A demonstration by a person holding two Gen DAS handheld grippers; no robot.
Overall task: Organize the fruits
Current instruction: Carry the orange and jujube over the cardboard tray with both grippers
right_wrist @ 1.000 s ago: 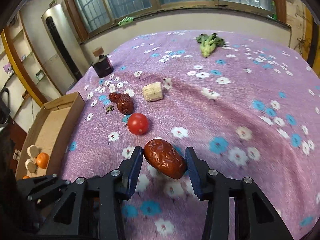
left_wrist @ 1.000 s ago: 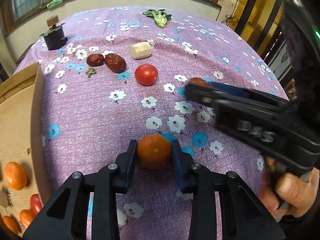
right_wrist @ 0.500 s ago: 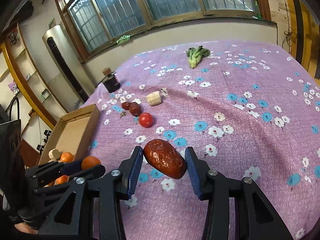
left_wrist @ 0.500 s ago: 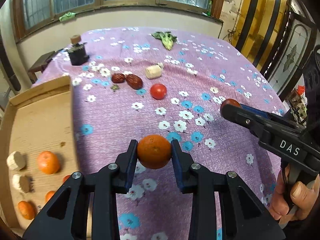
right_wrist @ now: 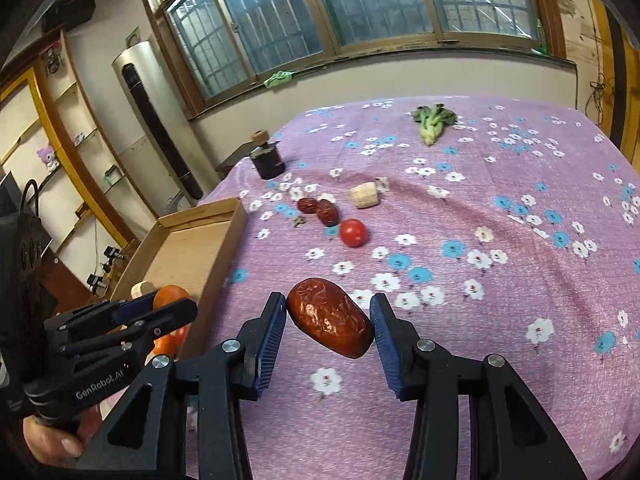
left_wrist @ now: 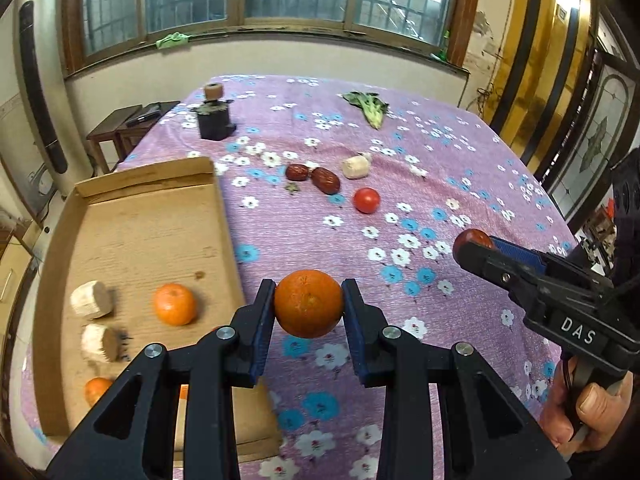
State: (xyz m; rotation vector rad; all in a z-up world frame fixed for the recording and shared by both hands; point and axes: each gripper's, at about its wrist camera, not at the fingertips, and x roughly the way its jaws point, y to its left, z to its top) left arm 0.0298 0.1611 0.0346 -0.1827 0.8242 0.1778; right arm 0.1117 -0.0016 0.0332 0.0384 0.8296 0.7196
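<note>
My left gripper (left_wrist: 308,310) is shut on an orange (left_wrist: 308,304) and holds it above the cloth, just right of the cardboard tray (left_wrist: 224,216). My right gripper (right_wrist: 329,320) is shut on a wrinkled red date (right_wrist: 330,322), lifted above the purple flowered tablecloth (right_wrist: 520,280). The right gripper also shows in the left wrist view (left_wrist: 472,240). The tray holds an orange (left_wrist: 175,304), two pale cut pieces (left_wrist: 91,299) and more oranges at its near end. On the cloth lie two dates (left_wrist: 326,180), a red tomato (left_wrist: 366,200) and a pale chunk (left_wrist: 355,168).
A dark small jar with a cork (left_wrist: 214,118) stands at the back left of the table. A green leafy vegetable (left_wrist: 370,108) lies at the back. A small wooden table (left_wrist: 128,128) and a tall air conditioner (right_wrist: 156,120) stand beyond the table's left edge.
Both grippers have risen and pulled back from the cloth with their fruit. The left gripper has moved left, so the tray now fills its left side.
</note>
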